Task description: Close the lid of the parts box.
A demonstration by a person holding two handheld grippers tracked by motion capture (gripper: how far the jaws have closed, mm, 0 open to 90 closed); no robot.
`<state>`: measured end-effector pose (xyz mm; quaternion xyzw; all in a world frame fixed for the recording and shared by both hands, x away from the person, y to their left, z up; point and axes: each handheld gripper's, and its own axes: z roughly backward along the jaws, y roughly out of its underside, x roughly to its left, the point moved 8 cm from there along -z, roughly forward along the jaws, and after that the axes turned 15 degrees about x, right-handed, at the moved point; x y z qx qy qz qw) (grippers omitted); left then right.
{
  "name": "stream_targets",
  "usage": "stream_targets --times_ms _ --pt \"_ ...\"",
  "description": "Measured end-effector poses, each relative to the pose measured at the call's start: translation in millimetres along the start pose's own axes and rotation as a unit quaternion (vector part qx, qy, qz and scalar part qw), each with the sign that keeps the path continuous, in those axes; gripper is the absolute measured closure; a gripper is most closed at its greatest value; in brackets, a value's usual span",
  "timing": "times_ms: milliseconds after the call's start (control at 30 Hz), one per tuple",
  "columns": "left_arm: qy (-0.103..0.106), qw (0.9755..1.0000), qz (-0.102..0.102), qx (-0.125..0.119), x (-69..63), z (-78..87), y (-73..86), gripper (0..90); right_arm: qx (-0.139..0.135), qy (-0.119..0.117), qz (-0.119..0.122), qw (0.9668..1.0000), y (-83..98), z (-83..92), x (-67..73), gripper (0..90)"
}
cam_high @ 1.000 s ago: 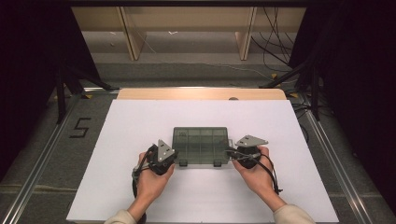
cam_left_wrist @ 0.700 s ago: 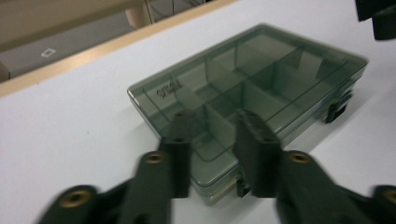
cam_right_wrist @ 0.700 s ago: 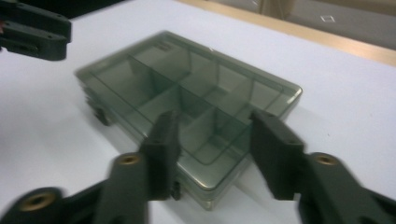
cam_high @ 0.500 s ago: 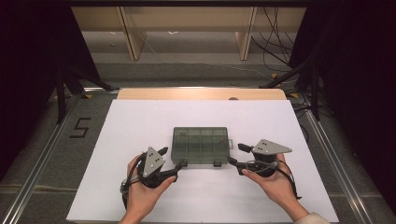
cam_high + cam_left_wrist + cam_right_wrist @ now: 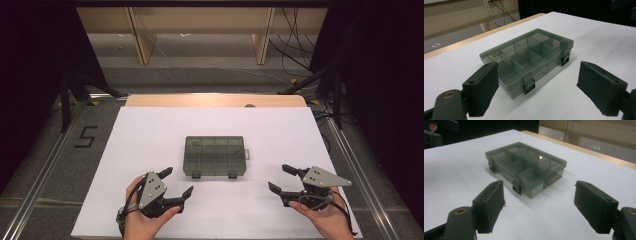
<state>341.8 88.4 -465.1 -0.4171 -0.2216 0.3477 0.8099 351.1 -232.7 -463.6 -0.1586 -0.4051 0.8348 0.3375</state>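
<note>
White counter [image 5: 150, 130] carries a closed, smoky compartment box [image 5: 214, 156], judged light, rigid and slick: grip its short ends; left gripper [image 5: 176, 182] and right gripper [image 5: 281, 179] jaws, just opened wide, hold nothing.

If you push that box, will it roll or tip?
Probably neither: the box lies flat and low on the table, so it should slide. It looks like stiff plastic, and its compartments look empty, so likely light. The two latches look shut, so the lid should stay closed.

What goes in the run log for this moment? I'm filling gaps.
box: compartment box lid shut, on white table | left gripper: just opened, nothing between jaws | right gripper: just opened, nothing between jaws
</note>
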Motion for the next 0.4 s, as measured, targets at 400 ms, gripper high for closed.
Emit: stream_targets --times_ms 400 --pt "0.006 0.9998 -0.014 0.013 3.0 -10.5 6.5 16.0 -0.026 0.011 -0.007 0.9996 5.4 4.8 -11.3 24.8"
